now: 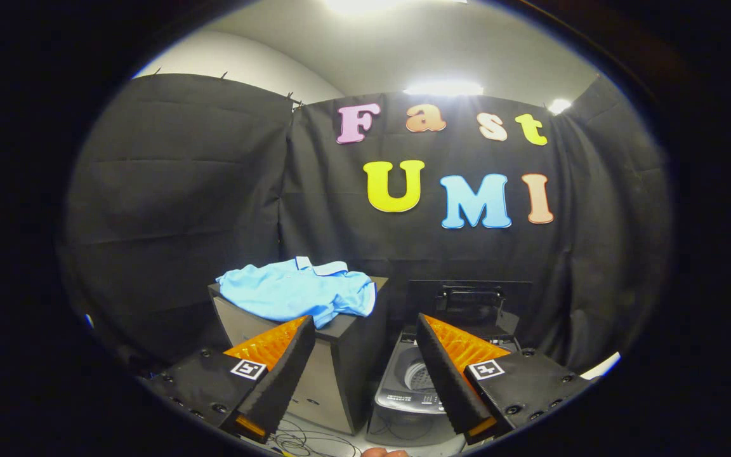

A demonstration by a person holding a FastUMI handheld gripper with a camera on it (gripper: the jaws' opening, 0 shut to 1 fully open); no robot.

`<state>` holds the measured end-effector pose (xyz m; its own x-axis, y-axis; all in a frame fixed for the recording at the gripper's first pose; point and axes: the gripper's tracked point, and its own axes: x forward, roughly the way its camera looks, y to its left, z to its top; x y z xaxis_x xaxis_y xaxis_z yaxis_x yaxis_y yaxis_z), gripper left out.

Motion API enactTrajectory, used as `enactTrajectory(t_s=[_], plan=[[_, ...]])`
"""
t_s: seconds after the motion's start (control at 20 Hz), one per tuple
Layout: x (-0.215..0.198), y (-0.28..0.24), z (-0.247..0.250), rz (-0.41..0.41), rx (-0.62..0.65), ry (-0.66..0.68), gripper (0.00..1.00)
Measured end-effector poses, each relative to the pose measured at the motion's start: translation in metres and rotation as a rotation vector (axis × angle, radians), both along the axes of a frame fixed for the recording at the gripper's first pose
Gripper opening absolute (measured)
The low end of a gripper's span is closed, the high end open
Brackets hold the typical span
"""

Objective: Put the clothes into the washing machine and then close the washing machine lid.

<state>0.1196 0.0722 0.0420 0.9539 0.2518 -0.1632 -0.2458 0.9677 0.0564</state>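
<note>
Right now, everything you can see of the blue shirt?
The blue shirt is a light blue polo-type garment with a paler collar at its far edge, soft fabric by the look. It lies crumpled and roughly flat on top of a dark cabinet, one edge drooping over the front. The washing machine, lid up, stands beside that cabinet. The gripper is open, its fingers wide apart short of the shirt; nothing but the cabinet top touches it.

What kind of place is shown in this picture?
Probably a staged recording booth, not a real laundry room: black cloth walls hang behind a small top-loading washing machine with its lid raised, and a light blue polo shirt lies on a dark box-shaped stand. The claw is open.
</note>
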Motion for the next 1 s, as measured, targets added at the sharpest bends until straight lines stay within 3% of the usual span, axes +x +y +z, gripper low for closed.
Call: enactTrajectory(t_s=[0.5, 1.0], plan=[[0.101, 0.046, 0.035, 0.062, -0.031, 0.095, 1.00], [0.207, 0.165, 0.017, 0.200, -0.078, 0.254, 1.00]])
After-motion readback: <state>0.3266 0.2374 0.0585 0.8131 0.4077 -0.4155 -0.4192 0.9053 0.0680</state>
